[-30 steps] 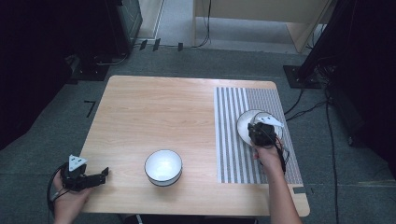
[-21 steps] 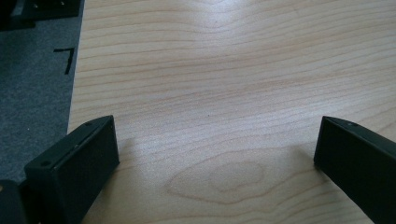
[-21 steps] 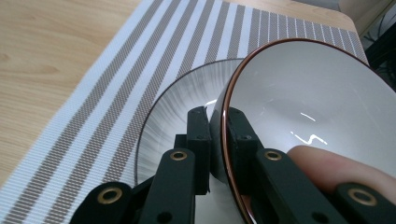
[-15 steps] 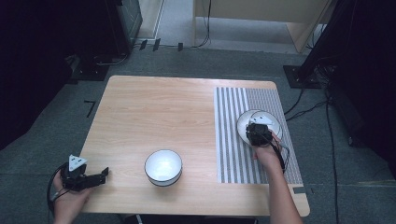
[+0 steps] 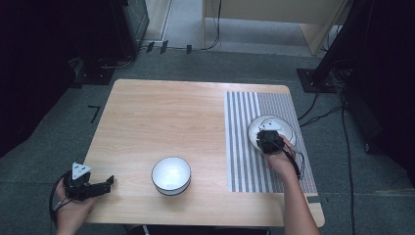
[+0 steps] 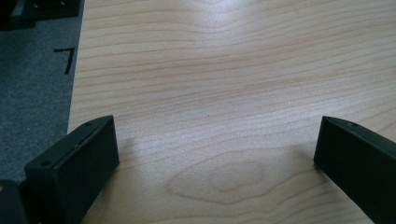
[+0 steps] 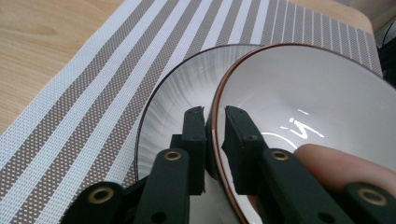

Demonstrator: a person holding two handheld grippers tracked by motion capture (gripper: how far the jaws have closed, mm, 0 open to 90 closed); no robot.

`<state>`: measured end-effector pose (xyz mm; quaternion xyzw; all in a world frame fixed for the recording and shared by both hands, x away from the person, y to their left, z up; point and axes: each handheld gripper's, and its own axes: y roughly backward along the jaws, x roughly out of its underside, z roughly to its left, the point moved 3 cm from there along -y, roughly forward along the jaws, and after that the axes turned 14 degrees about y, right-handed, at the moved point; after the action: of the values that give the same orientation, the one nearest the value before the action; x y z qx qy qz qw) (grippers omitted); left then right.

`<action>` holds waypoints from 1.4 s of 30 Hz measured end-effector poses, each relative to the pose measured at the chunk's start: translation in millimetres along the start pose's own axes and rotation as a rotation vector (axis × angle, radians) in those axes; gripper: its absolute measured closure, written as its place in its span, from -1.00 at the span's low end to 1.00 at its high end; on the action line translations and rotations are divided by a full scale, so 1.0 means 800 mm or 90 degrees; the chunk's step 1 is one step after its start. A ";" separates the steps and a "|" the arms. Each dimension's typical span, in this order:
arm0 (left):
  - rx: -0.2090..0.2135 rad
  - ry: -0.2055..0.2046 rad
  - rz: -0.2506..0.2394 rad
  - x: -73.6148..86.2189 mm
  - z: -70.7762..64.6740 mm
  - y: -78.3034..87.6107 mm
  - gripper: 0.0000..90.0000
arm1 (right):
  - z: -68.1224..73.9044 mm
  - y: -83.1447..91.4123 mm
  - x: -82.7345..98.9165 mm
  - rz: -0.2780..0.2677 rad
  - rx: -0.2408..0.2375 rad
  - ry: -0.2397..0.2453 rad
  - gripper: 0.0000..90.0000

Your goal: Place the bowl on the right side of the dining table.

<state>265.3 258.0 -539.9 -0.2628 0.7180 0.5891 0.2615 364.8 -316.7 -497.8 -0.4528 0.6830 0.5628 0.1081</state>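
1. Two jaws of the right gripper [image 7: 215, 119], just eased slightly apart, straddle the rim of a brown-rimmed white bowl [image 7: 303, 107] that sits in a white plate [image 7: 173, 98] on the striped placemat [image 7: 93, 93].
2. Left gripper [image 5: 105, 185] rests wide open, holding nothing, on the wooden table [image 5: 161, 117].
3. No writing is readable.

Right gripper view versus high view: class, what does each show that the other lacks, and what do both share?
Right gripper view: the right hand-held gripper has its jaws, just opening slightly, either side of the brown-rimmed bowl at its rim, above a dark-rimmed dish. High view: a white bowl on the bare table and the open left hand-held gripper. Both: the striped mat and the right hand-held gripper.
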 end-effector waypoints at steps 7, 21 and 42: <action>0.000 0.000 0.000 0.000 0.000 0.000 -1.00 | -0.006 0.008 0.001 -0.029 -0.033 -0.015 0.28; 0.000 0.000 0.000 0.000 0.000 0.000 -1.00 | -0.021 0.029 0.005 -0.084 -0.055 -0.059 0.18; 0.000 0.000 0.000 0.000 0.000 0.000 -1.00 | -0.048 0.076 0.007 -0.188 -0.056 -0.179 0.39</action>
<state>265.3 258.0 -539.9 -0.2628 0.7179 0.5892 0.2616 330.0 -355.3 -447.5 -0.4693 0.5622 0.6277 0.2639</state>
